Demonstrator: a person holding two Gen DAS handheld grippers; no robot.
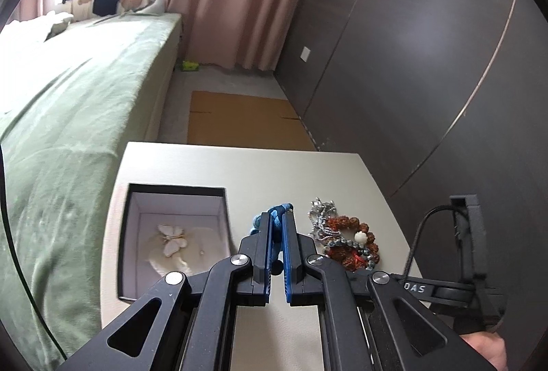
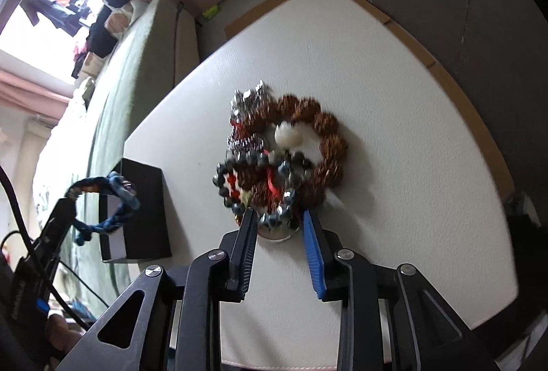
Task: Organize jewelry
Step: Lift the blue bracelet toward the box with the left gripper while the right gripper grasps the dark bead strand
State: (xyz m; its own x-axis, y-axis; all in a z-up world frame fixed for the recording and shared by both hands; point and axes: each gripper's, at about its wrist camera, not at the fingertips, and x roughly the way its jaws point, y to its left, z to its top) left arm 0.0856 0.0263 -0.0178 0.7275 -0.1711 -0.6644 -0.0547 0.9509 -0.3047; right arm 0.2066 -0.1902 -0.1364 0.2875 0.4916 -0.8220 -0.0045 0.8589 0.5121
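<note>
The left gripper (image 1: 278,223) is pinched tight on a blue braided bracelet (image 2: 102,199), held in the air just right of the open black box (image 1: 135,199), which already holds a white butterfly piece (image 1: 173,239). The right gripper (image 2: 279,223) has its jaws partly spread around the near edge of the jewelry pile (image 2: 284,151), at 3 o'clock from the box on the white table (image 2: 411,165); the picture is too blurred to say whether the pads press on the grey bead strand (image 2: 274,217).

I think the main risk is tangling: the brown bead bracelet (image 2: 322,138), silver chain (image 2: 246,103) and grey beads overlap, so lifting 1 could drag the others off the table. The blue bracelet hangs loose and could snag on the box rim. A bed (image 1: 68,114) lies at 9 o'clock and a dark wardrobe (image 1: 428,62) at 2 o'clock.
</note>
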